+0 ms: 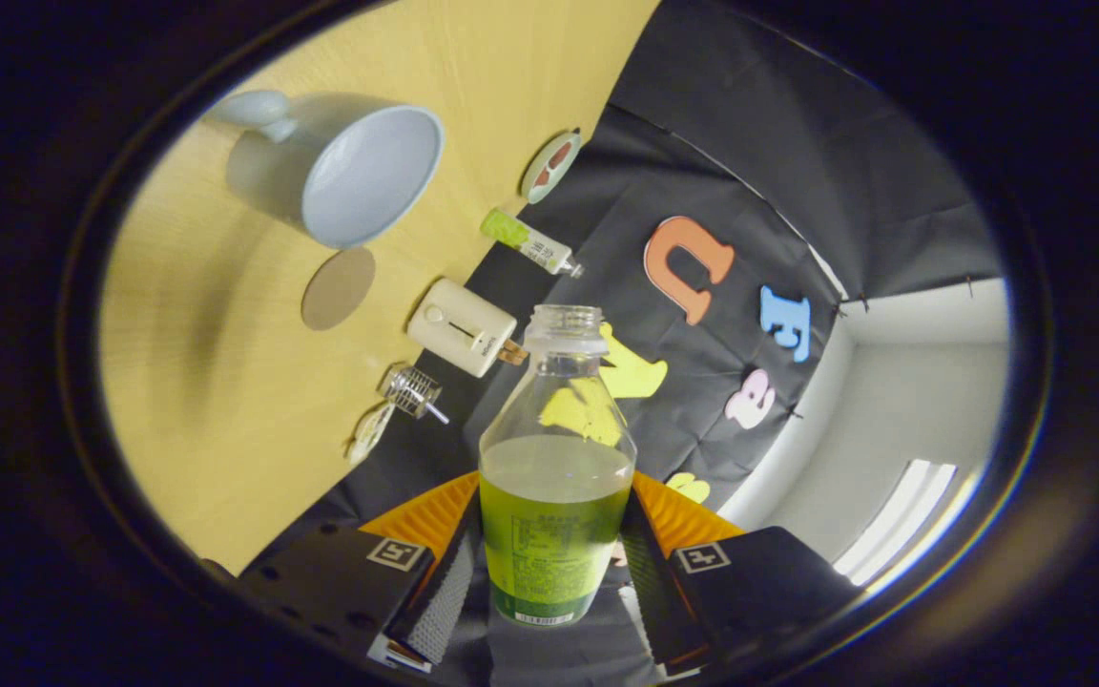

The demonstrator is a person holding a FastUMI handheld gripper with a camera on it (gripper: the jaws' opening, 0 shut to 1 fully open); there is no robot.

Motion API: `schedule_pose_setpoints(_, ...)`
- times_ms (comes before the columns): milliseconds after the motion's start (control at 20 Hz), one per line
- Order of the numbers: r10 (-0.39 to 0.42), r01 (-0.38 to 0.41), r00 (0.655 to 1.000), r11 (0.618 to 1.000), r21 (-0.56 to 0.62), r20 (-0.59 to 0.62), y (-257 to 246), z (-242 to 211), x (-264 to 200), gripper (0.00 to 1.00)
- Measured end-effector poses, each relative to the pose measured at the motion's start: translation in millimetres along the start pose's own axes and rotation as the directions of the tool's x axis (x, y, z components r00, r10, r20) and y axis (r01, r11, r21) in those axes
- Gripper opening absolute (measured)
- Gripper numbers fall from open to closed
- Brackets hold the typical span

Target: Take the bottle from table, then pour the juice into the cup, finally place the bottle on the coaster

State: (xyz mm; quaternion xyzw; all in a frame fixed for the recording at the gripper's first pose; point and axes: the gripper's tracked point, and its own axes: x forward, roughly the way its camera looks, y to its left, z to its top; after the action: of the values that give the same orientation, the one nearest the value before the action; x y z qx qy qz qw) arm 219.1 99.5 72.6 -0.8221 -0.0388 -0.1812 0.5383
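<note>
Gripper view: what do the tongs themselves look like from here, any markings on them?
The tongs are two flat, blocky arms. Each carries a small square black-and-white marker tag on top. Ribbed orange panels sit behind them, and one finger's inner face has a fine dotted texture.
</note>
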Motion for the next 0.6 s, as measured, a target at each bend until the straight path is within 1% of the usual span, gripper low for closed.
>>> schedule_pose_setpoints(50, 0.029, -0.029, 1.0, 0.996, 0.079, 0.0, 7, -2, 1, 0.8)
schedule_pose_setpoints(150, 0.079, -0.075, 0.997, 0.969, 0.236, -0.008, 18, -6, 5, 0.8)
schedule_pose_setpoints(200, 0.101, -0.095, 0.995, 0.947, 0.305, -0.003, 23, -6, 6, 0.8)
schedule_pose_setpoints(300, 0.144, -0.133, 0.99, 0.892, 0.433, 0.007, 33, -6, 7, 0.81)
schedule_pose_setpoints(400, 0.18, -0.168, 0.983, 0.827, 0.536, 0.031, 41, -1, 5, 0.81)
schedule_pose_setpoints(450, 0.195, -0.185, 0.98, 0.789, 0.586, 0.048, 44, 2, 6, 0.81)
schedule_pose_setpoints(500, 0.217, -0.206, 0.974, 0.745, 0.635, 0.062, 50, 7, 6, 0.81)
schedule_pose_setpoints(600, 0.248, -0.231, 0.965, 0.636, 0.736, 0.088, 59, 16, 6, 0.81)
